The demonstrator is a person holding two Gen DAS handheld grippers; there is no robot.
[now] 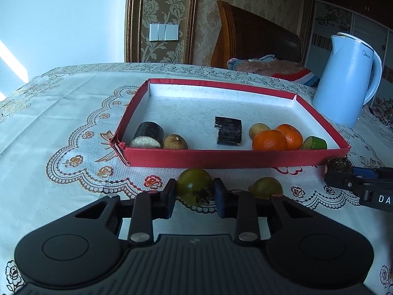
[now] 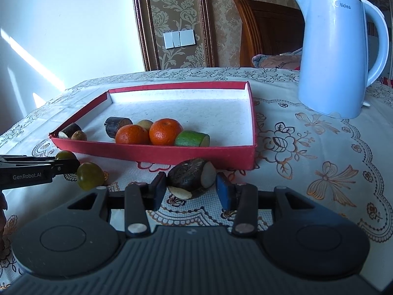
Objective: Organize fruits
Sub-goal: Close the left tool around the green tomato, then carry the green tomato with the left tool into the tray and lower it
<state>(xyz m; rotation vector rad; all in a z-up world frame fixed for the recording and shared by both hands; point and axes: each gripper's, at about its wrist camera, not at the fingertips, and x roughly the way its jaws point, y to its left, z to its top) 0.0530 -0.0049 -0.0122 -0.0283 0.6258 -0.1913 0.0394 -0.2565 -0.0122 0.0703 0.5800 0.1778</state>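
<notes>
Fruits lie partly inside the red tray at mid-frame and partly on the patterned tablecloth below its near wall. In the left wrist view, the tray holds two oranges, a cut green piece at lower right, two small brownish fruits and dark cut chunks. Just under the tray's near wall, the left gripper has its pads pressed against both sides of a green tomato-like fruit; a second green fruit sits beside it to the right. In the right wrist view, the right gripper stands narrow around a dark peeled chunk, the left pad touching it, the blue right pad looking just clear. A pale blue kettle stands at upper right.
</notes>
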